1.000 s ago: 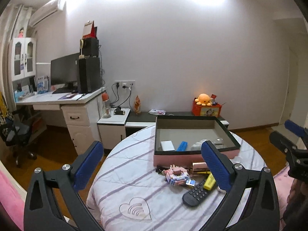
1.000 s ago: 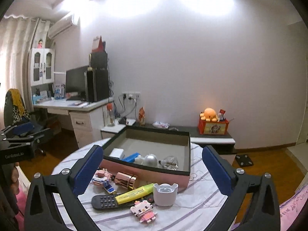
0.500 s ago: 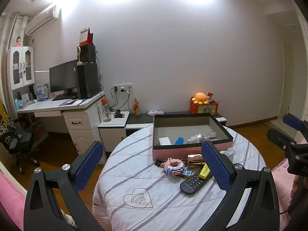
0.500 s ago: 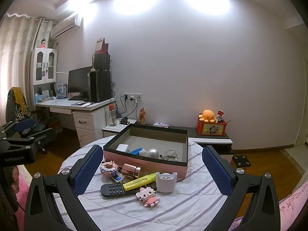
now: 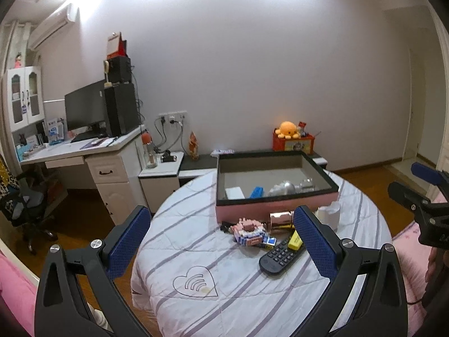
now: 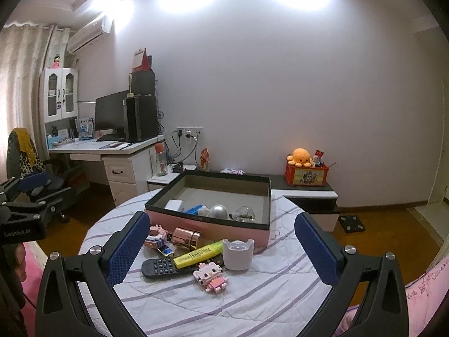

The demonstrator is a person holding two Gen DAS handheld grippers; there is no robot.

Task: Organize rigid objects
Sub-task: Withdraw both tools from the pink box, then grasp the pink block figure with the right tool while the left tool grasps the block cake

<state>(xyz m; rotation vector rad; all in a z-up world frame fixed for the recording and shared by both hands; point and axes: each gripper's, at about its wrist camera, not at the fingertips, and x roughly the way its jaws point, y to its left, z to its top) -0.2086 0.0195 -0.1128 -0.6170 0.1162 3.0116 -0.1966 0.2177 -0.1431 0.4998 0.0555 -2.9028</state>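
Observation:
A pink box with a dark rim stands on the round table and holds several small items. In front of it lie a black remote, a yellow highlighter, a rose-gold cylinder, a white cup, a pink block figure and a block toy. My left gripper is open and empty, above the table's near side. My right gripper is open and empty, back from the objects.
The round table has a striped white cloth. A white desk with a monitor stands at the left, with an office chair. A low cabinet with an orange plush stands behind the table.
Both grippers have drawn back and up from the table, so the box and objects look smaller and lower. Both stay open and empty.

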